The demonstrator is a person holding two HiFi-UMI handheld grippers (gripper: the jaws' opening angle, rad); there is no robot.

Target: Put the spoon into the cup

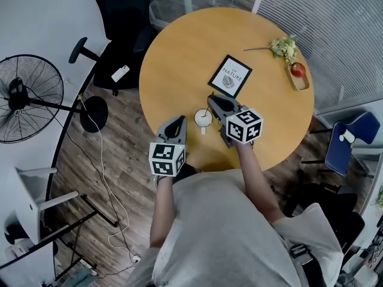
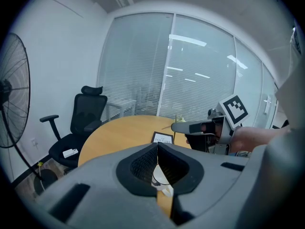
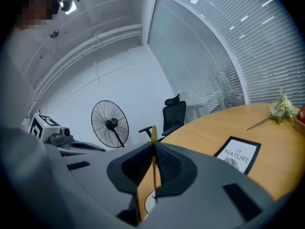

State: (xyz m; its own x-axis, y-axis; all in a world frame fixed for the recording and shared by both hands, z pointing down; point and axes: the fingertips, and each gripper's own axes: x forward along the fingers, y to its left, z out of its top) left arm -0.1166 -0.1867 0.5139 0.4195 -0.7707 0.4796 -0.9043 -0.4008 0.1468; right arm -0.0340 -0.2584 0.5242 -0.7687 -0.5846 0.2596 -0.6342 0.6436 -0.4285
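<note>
Grey jaws of the right gripper (image 3: 153, 148) are closed on the thin yellow spoon (image 3: 153, 133), held upright over the white cup (image 1: 203, 119) on the wooden table (image 1: 179, 52), while the left gripper (image 2: 157, 146) is closed and empty nearby; the spoon is judged light, stiff and slippery, best pinched mid-handle.

A black-framed card (image 3: 237, 155) lying flat on the round wooden table (image 3: 281, 147) reads "OF NATURE" in dark capitals on white, above a small leaf drawing. In the head view the same card (image 1: 230, 76) shows "NATURE". The cube (image 1: 244, 125) on the right gripper (image 1: 211, 100) and the cube (image 1: 167, 159) on the left gripper (image 1: 179, 121) bear black-and-white square code markers.
</note>
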